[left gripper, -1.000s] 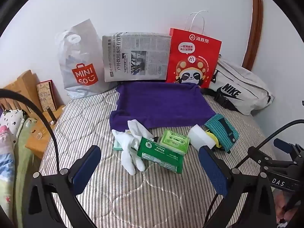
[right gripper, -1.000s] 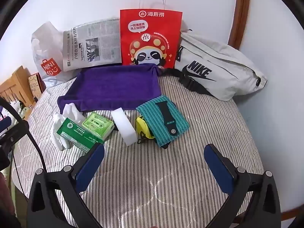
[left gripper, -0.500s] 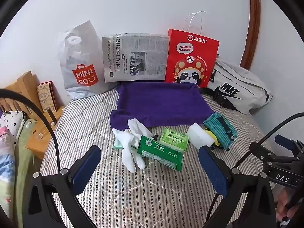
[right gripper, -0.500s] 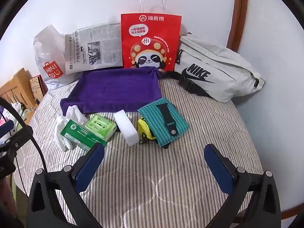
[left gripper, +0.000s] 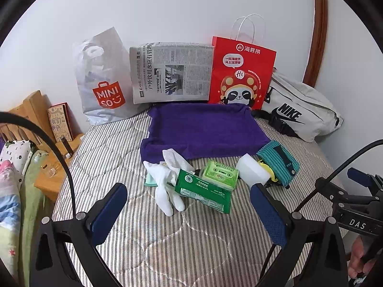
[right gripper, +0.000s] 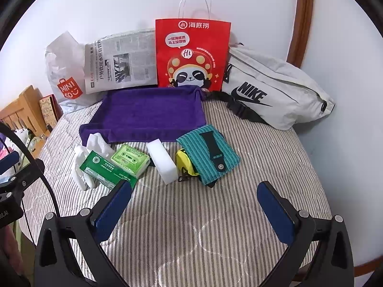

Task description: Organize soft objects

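Soft items staged on bed; both grippers empty.

The white gloves [left gripper: 167, 181] lie limp on the bed [left gripper: 191, 234], just before the purple towel [left gripper: 203, 129]. Light, floppy handling is expected; the bunched middle should be pinched. Left gripper [left gripper: 191, 212] and right gripper [right gripper: 194, 208] fingers are spread wide.

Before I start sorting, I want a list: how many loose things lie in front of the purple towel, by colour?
White: 2, glove, sponge
Green: 2, tissue pack, cassette pack
Teal: 1, pouch
Yellow: 1, tape measure
Total: 6
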{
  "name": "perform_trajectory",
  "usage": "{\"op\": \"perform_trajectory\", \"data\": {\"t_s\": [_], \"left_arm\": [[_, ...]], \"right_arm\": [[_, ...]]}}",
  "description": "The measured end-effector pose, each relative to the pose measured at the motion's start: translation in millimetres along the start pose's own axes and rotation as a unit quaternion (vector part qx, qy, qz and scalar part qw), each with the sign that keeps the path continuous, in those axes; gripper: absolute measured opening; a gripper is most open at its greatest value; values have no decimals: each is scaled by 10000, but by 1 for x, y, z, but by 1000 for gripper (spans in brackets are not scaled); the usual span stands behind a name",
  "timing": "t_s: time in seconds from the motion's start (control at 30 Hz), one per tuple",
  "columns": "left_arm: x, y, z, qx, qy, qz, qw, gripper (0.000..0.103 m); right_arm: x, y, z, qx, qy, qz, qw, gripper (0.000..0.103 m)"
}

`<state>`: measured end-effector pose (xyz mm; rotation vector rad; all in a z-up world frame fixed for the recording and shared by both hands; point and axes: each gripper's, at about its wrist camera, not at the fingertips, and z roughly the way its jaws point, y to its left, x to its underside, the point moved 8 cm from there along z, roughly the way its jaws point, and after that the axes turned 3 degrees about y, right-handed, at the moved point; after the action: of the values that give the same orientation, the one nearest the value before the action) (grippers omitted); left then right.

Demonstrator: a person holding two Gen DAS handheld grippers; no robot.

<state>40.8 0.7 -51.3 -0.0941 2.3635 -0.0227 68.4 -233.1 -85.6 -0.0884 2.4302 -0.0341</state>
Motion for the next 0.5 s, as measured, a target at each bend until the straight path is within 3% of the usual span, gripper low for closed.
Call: {"op": "perform_trajectory", "data": {"t_s": [0.5], "left_arm": [[0, 1, -3, -8, 22, 22, 10000, 103]], "right_arm": [[-1, -3, -1, 3, 8, 41, 10000, 103]]}}
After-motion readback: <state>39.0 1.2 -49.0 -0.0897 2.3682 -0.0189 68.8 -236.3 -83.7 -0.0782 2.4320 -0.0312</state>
